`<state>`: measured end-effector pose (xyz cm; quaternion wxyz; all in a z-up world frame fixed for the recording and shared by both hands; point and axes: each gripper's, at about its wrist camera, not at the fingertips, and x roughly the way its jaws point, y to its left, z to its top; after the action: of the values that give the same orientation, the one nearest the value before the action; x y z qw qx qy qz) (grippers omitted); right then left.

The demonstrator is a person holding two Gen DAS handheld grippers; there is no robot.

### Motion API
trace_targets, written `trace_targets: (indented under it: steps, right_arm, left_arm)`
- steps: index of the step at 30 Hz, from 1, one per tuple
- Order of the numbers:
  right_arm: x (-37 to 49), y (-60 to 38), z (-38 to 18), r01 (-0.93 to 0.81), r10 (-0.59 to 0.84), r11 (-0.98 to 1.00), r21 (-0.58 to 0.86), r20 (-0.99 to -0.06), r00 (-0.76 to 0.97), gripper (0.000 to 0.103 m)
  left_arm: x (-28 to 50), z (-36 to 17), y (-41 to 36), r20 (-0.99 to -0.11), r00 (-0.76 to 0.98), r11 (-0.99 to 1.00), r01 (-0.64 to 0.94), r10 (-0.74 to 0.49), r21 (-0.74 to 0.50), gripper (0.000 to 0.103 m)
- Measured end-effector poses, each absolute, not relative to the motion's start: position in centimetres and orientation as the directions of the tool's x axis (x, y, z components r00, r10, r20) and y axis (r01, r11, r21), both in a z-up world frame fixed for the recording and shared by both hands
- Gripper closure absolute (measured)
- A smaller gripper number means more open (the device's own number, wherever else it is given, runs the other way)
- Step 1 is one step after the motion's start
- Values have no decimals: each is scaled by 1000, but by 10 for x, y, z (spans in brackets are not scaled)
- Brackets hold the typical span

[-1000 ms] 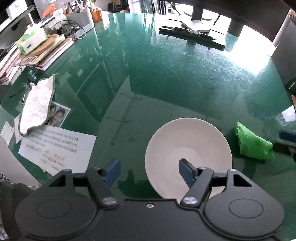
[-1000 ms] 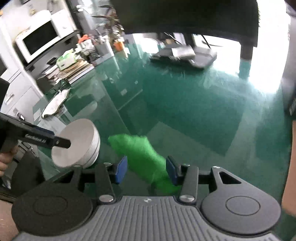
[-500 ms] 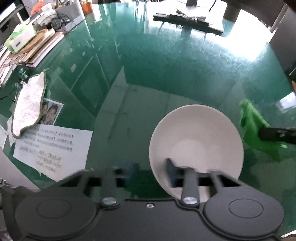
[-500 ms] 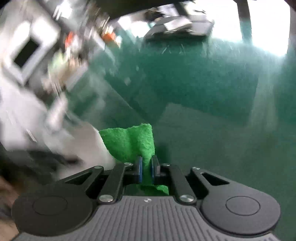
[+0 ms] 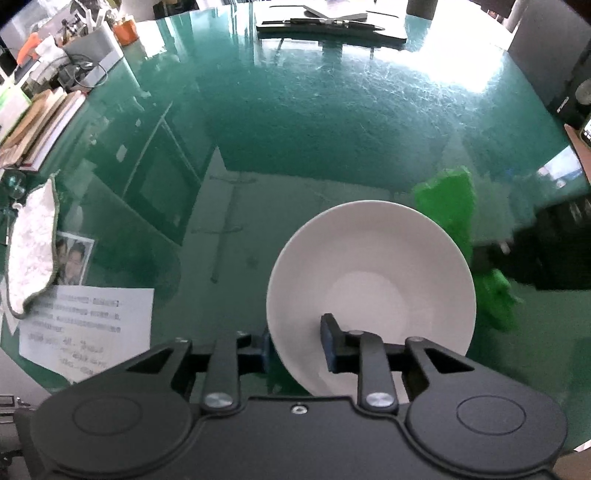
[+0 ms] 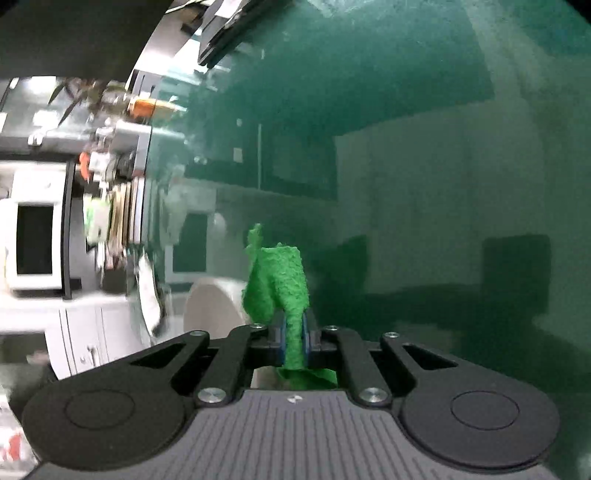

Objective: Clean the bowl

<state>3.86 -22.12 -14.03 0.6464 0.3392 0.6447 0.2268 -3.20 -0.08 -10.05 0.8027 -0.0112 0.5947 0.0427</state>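
A white bowl (image 5: pixel 369 280) stands on the green glass table (image 5: pixel 332 122). My left gripper (image 5: pixel 295 336) is shut on its near wall, one pad outside and one inside. A bright green cloth (image 5: pixel 450 206) hangs just beyond the bowl's right rim, held by the blurred dark right gripper (image 5: pixel 535 251). In the right wrist view my right gripper (image 6: pixel 294 332) is shut on the green cloth (image 6: pixel 284 273), which sticks up from between the pads. There the picture is rolled sideways and the bowl (image 6: pixel 214 306) sits just left of the cloth.
At the table's left edge lie a white rag (image 5: pixel 31 240), a photo (image 5: pixel 74 258) and a printed sheet (image 5: pixel 85 325). Books (image 5: pixel 37 125) and a grey box (image 5: pixel 92 55) stand at the far left. A dark folder with a pen (image 5: pixel 332 22) lies at the far side.
My left jaws closed on the bowl's near wall. My right jaws closed on the green cloth, lifted it off the table and rolled, bringing it up beside the bowl's right rim.
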Motion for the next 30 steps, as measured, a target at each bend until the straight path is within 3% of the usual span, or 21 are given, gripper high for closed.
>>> trace_targets:
  steps: [8,20,26,30]
  right_arm:
    - [24,-246,-140,154,739,667,729,-674,-6,93]
    - [52,-199,-116,-127,632,773,622,-772,67,92]
    - [26,-220,-120,-135,609,783,607,-793,-26,92]
    - [37,-201,-113,-197,563,812,550,-826,16,92]
  left_arm:
    - [-25,-101,-6,-953,298,998,-43,50,39,77]
    - [-18,-100,-11,-952,301,999,5,49,53,75]
    - [-15,-100,-16,-950,307,998,31,50,63,75]
    - [-15,-100,-21,-950,308,996,46,55,72,75]
